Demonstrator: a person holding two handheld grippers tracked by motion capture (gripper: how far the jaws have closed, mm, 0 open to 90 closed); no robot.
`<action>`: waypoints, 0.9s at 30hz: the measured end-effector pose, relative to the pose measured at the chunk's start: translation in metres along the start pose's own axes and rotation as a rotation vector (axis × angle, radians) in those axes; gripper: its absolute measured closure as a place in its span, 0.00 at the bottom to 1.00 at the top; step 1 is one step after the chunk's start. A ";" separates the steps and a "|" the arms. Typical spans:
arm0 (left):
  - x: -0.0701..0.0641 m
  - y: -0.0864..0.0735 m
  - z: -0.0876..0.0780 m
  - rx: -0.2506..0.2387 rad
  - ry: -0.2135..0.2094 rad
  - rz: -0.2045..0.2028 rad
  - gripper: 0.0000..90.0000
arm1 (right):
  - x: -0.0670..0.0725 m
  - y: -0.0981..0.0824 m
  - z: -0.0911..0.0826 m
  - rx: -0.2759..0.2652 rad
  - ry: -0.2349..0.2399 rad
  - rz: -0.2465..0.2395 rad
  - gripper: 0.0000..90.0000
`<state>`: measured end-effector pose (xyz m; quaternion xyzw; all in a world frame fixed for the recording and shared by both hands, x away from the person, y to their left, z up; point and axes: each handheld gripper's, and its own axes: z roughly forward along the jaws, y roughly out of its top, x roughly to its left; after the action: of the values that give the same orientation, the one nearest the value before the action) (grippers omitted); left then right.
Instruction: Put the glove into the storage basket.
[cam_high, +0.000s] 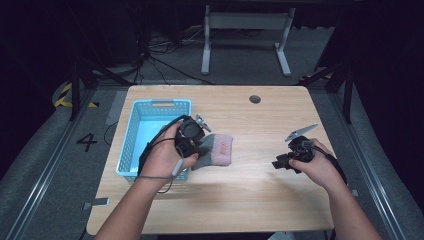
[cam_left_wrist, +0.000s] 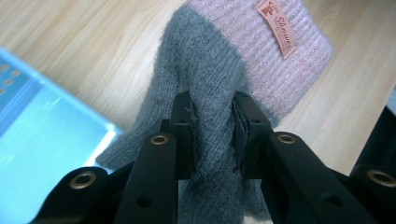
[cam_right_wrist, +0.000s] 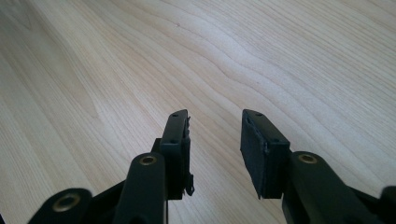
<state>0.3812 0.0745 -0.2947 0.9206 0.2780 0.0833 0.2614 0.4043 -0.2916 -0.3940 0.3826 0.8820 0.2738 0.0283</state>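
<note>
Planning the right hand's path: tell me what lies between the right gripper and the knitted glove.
Bare wooden table. In the high view nothing lies between the right gripper and the grey-and-pink knitted glove.

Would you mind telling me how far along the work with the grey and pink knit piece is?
Done: the left gripper has clamped the grey end of the knit piece. In hand: it holds it beside the blue basket, the pink cuff over the table. Left: it is not yet in the basket. The right gripper is open over bare wood.
</note>
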 end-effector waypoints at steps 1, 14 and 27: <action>0.003 -0.003 -0.003 -0.003 0.003 -0.007 0.81 | 0.000 0.001 0.001 0.003 0.001 -0.005 0.70; 0.060 -0.036 -0.037 -0.005 0.065 -0.060 0.81 | 0.003 -0.004 0.007 0.026 -0.003 -0.002 0.70; 0.113 -0.059 -0.013 0.079 0.077 -0.086 0.81 | 0.005 -0.007 0.008 0.032 -0.010 0.000 0.69</action>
<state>0.4436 0.1852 -0.3136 0.9135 0.3302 0.0965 0.2173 0.3981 -0.2880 -0.4040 0.3843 0.8861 0.2579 0.0266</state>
